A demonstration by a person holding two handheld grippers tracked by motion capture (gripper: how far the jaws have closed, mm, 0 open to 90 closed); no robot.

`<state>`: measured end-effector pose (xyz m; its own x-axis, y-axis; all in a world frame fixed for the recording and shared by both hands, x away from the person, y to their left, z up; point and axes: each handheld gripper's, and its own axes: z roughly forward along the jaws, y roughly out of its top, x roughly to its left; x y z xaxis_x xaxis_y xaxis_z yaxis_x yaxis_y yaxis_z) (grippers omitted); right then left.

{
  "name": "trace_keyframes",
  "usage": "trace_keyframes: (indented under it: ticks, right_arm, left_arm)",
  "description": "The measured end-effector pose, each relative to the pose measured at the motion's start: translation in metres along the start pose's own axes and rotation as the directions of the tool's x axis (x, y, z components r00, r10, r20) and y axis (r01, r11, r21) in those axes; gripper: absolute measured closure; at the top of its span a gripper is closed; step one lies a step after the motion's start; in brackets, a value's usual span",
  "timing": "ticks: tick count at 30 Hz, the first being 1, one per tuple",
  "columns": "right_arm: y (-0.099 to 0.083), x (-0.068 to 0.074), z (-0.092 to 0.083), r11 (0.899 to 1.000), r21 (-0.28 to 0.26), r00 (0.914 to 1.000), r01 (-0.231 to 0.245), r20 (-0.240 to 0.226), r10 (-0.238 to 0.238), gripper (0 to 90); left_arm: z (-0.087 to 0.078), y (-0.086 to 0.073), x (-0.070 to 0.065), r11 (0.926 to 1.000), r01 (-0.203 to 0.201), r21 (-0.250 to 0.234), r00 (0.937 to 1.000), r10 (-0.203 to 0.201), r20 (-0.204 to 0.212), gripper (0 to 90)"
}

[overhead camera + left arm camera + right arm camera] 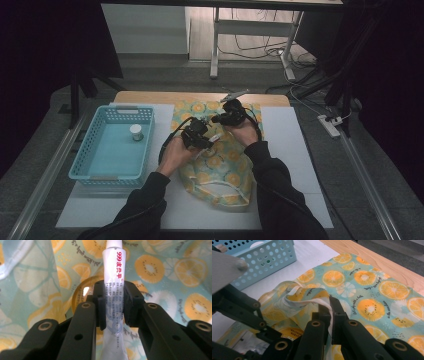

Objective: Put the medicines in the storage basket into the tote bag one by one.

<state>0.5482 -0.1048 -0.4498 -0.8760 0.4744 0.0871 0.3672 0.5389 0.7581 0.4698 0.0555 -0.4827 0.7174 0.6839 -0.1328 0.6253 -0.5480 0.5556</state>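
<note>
Left gripper view, left hand-held gripper (114, 307) clamped on ointment tube (113, 277), above fruit-print bag (175, 270).

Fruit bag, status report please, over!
Left gripper shut on white tube. Right gripper pinching fruit bag rim, lifted. Blue basket aside, nothing blocking.

**Red "999" on the tube, script on the cloth**

The white tube (113, 290) held in the left tool (113, 312) carries "999" in red, followed by red Chinese characters running along its length; the small grey print below them is too fine to read. The orange-patterned cloth (372, 290) bears curved lines of dark cursive writing between the fruit slices, too small and tilted to make out.
</note>
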Motion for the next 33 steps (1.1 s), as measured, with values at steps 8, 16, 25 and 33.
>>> trace_keyframes:
  ticks: [8,16,25,33]
  right_arm:
    - [-0.002,-0.002,0.001,1.0,0.005,0.9999,-0.009,0.008,0.009,90.0]
    - [-0.002,-0.002,0.002,1.0,0.004,0.9999,-0.008,0.01,0.008,90.0]
    - [-0.003,-0.004,0.0,1.0,0.0,0.9999,-0.005,0.013,0.005,90.0]
    - [-0.003,-0.003,-0.001,1.0,0.0,0.9999,-0.005,0.014,0.005,90.0]
  left_arm:
    - [0.008,-0.001,0.006,0.9994,0.006,-0.034,1.0,-0.006,-0.006,74.1]
    - [0.014,-0.004,0.009,0.9986,-0.01,-0.053,0.9999,0.01,-0.006,68.4]
    - [0.0,-0.003,0.008,0.9943,-0.023,-0.104,0.9997,0.023,0.0,59.5]
    - [-0.015,-0.006,0.004,0.989,-0.027,-0.146,0.999,0.032,0.033,41.7]
